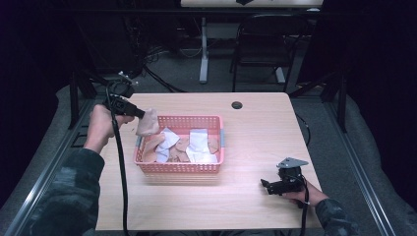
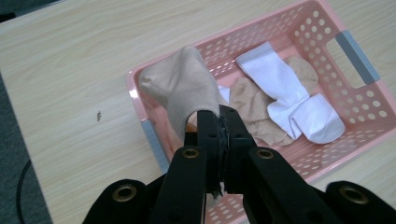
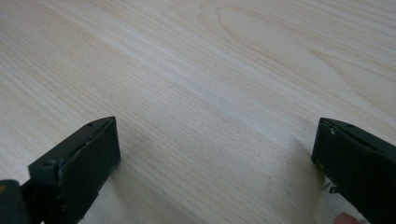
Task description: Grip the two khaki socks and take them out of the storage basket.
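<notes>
The left gripper (image 1: 139, 114) has its jaws clamped on a beige sock (image 1: 147, 123) that hangs lengthwise over the pink basket's (image 1: 179, 168) left rim, while the right gripper (image 1: 269, 186), jaws spread and empty, rests on the surface well right of the basket.

A beige sock (image 2: 182, 88), soft and crumpled, hangs lifted above the left end of the pink basket (image 2: 327, 35), pinched at one end. Below it in the basket lie other beige and white socks (image 2: 299, 100).
</notes>
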A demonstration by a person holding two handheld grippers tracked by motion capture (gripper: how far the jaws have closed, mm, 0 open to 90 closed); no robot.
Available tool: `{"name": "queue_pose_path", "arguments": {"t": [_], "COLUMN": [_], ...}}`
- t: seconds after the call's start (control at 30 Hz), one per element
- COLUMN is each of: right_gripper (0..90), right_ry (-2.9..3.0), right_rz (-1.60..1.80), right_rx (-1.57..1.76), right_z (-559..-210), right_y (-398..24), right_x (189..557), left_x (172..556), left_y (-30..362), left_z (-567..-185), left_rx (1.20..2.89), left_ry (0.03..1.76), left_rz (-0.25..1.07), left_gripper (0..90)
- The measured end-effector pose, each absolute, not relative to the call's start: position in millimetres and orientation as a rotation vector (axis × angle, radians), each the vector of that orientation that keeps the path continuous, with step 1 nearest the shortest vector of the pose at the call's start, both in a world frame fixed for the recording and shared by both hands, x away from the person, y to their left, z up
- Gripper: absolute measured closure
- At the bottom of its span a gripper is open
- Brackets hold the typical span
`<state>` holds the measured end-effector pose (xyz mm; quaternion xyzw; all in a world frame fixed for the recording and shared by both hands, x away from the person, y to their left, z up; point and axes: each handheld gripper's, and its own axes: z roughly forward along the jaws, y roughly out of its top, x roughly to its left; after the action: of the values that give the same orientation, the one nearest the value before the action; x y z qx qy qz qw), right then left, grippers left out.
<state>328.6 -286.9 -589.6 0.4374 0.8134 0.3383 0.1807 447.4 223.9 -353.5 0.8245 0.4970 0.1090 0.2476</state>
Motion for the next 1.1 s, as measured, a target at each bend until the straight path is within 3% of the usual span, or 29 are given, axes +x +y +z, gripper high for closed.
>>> {"name": "queue_pose_path", "arguments": {"t": [0.57, 1.1], "right_gripper": [0.2, 0.2], "right_ry": [2.297, 2.297], "right_rz": [0.95, 0.944], "right_rx": [1.233, 1.231], "right_z": [-590, -590], "right_y": [-287, -287], "right_x": [329, 329], "left_x": [439, 437], "left_y": [259, 296], "left_z": [-327, -330], "left_rx": [2.217, 2.184], "left_ry": [1.418, 1.545], "left_rz": [0.363, 0.415], "left_gripper": [88.1, 88.1]}}
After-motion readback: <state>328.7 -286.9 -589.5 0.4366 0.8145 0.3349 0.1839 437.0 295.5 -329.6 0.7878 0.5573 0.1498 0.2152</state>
